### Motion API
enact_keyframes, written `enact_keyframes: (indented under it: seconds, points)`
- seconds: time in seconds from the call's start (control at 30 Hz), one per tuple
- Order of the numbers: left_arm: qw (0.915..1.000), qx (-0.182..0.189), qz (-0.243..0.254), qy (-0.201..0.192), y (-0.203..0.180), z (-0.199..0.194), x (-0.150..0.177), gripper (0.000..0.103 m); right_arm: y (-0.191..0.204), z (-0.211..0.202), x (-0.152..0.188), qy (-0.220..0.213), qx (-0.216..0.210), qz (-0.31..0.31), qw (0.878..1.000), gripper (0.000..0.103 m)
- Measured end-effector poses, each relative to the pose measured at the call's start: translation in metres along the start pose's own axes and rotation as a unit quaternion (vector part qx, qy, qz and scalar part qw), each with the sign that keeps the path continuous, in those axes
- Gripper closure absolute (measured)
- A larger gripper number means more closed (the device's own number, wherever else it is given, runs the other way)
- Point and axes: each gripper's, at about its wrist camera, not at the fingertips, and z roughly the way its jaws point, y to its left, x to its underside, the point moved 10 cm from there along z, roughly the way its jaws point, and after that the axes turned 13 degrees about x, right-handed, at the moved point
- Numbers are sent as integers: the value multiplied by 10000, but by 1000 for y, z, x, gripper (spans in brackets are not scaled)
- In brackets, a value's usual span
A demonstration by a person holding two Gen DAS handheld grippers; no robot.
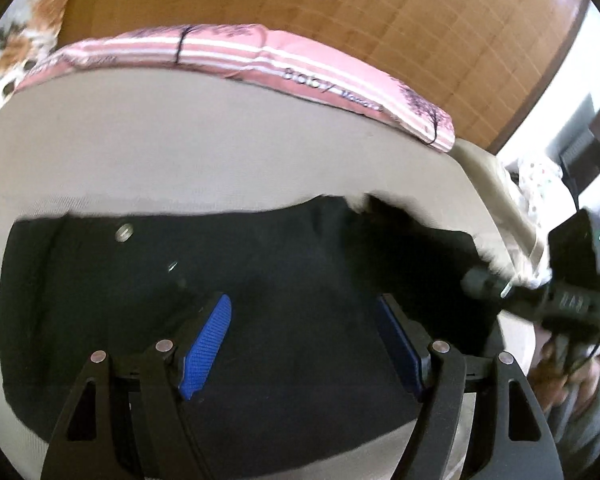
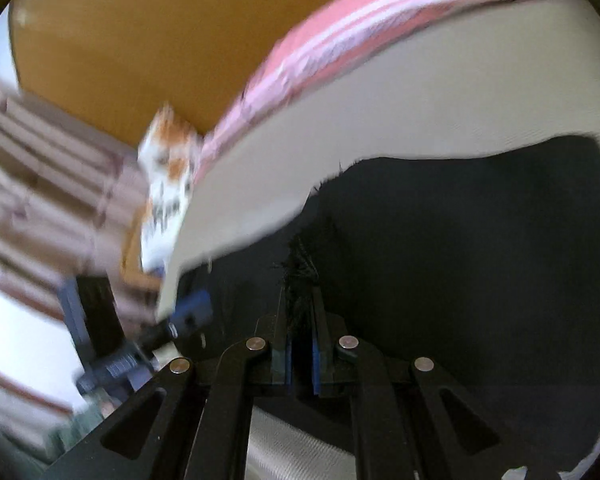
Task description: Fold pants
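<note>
Pants [image 1: 260,280]: dark, spread on the beige bed [image 1: 180,152], button facing up.
Left gripper [image 1: 304,340]: fingers wide apart above the pants, holding nothing.
Right gripper [image 2: 300,320]: fingers closed on a frayed dark pants edge.
Pink striped package [image 1: 300,60]: along bed's far edge.

A home bedroom: beige mattress [image 1: 180,152], pink striped bedding [image 1: 260,52], wooden headboard [image 1: 380,20].
</note>
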Motion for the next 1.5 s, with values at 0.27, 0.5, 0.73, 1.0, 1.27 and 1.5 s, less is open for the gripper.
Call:
enact_keyframes:
  seconds: [0.27,0.5,0.73,1.0,1.27,1.5]
  points:
    - [9980,541,-155,273,-6,-1,18,28,9,48,67,650,727,-1040,9898,94]
    - [9901,1078,-233,867,-35,21,37,28,17,26,65,411,786,-1109,9899,54]
    - [9720,1559,-1030,1428,-39,42,57,29,-26,-29,53,-157,889,-298,9955,51]
    - [9558,1645,-1654,1788,-38,59,69,31,-69,-43,53,-325,847,475,9947,51]
    - [9554,1569,-1648,1882,-47,72,72,42,-79,-38,54,-320,783,659,9942,51]
    - [9578,1408,-1503,2007,-49,78,80,93,-88,-39,55,-335,728,794,9936,51]
